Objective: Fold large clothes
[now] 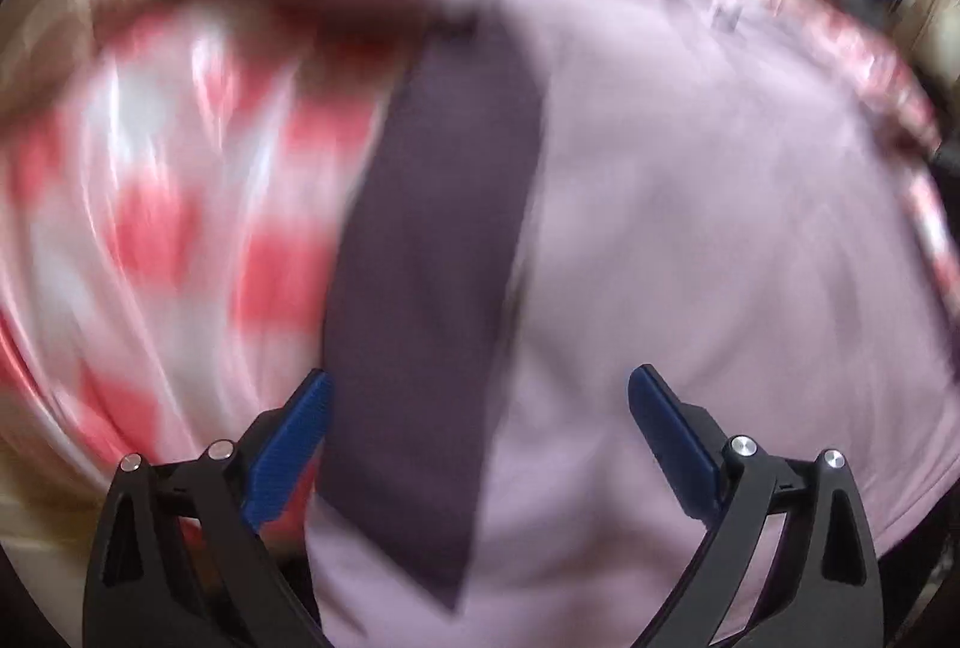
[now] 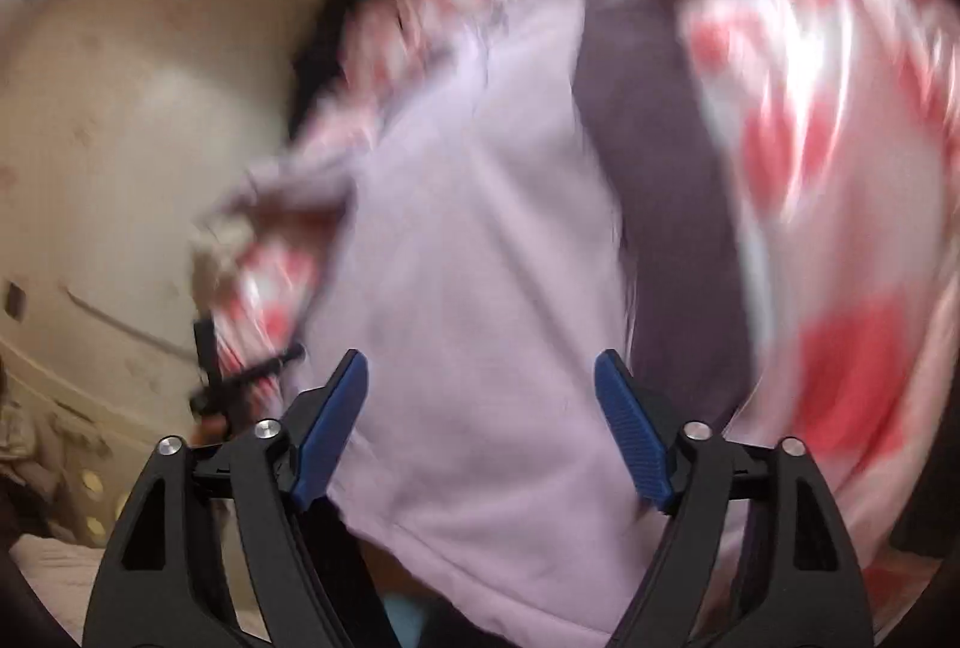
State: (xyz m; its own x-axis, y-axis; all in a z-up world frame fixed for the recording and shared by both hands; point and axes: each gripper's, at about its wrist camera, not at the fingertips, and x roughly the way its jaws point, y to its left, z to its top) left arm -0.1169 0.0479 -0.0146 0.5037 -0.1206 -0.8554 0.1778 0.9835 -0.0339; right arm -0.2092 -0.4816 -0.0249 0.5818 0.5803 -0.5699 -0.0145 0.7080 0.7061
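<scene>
Tools first: the left tool (image 1: 479, 444) stands spread wide, nothing between its blue pads (image 1: 672, 444), and the right tool (image 2: 480, 426) is likewise spread and pinching nothing. Just beyond both lies the lilac garment (image 1: 690, 228), flat on a red-and-white checked cover (image 1: 156, 228), with a dark purple panel (image 1: 432, 258) running lengthwise away from the cameras. That long axis heads straight out from the left tool, whose left pad sits beside the panel's edge; from the right wrist the panel lies off to the right, lilac cloth dead ahead. By this reading the left hand is nearer the panel. Farther off, a pale wall (image 2: 120, 138), blurred.
</scene>
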